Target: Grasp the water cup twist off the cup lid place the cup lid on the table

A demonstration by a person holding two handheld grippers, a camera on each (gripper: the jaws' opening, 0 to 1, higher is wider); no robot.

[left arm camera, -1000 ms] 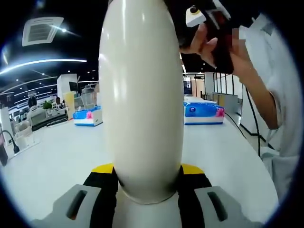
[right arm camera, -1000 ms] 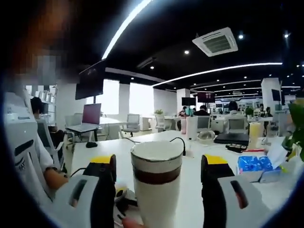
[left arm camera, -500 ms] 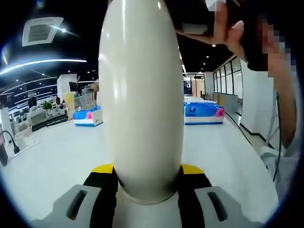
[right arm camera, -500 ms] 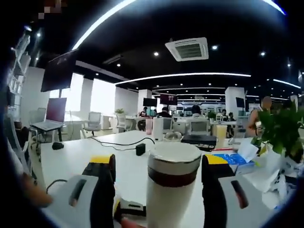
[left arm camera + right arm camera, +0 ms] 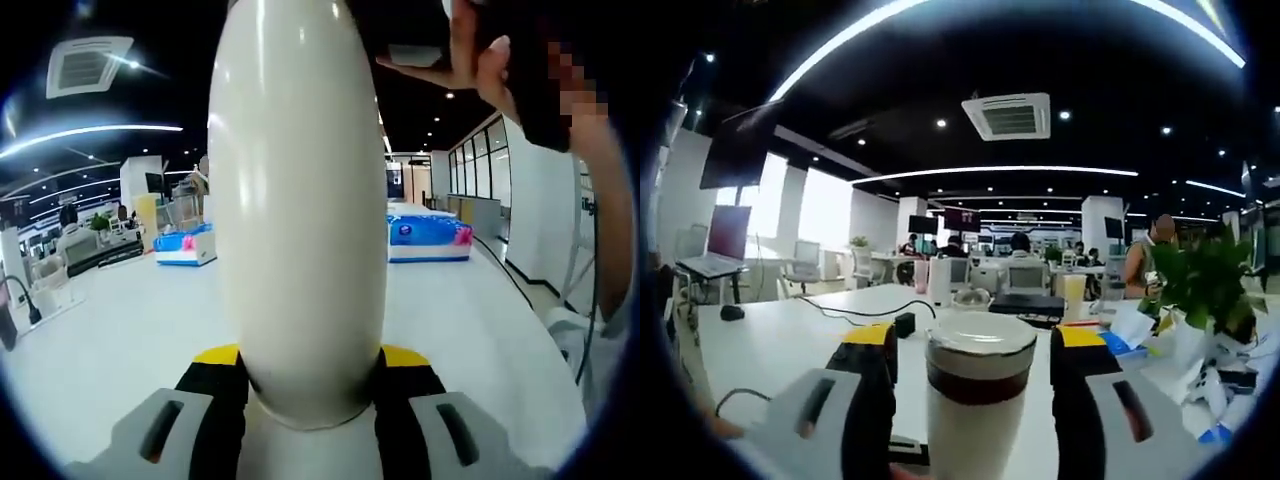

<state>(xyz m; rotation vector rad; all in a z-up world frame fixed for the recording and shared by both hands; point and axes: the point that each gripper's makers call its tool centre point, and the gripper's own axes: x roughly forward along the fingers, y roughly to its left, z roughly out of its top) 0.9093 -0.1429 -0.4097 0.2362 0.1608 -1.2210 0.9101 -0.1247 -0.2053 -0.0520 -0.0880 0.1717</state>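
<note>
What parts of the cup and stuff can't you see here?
- Left gripper view: the water cup runs off the top edge, hiding its lid end, and it blocks the table behind.
- Right gripper view: the cup's bottom is cut off by the lower edge; the right gripper flanks the cup lid, contact unclear.
- Distant desk items are too small.

Left gripper view: water cup (image 5: 297, 210) runs off the frame's top edge, so its upper end is unseen; its body hides the gap between the left tongs (image 5: 310, 385). Hand (image 5: 478, 60), upper right, cut by the frame edge.

Right gripper view: cup base cut off at bottom. Small items on the far worktop (image 5: 770, 340) too small to identify.
</note>
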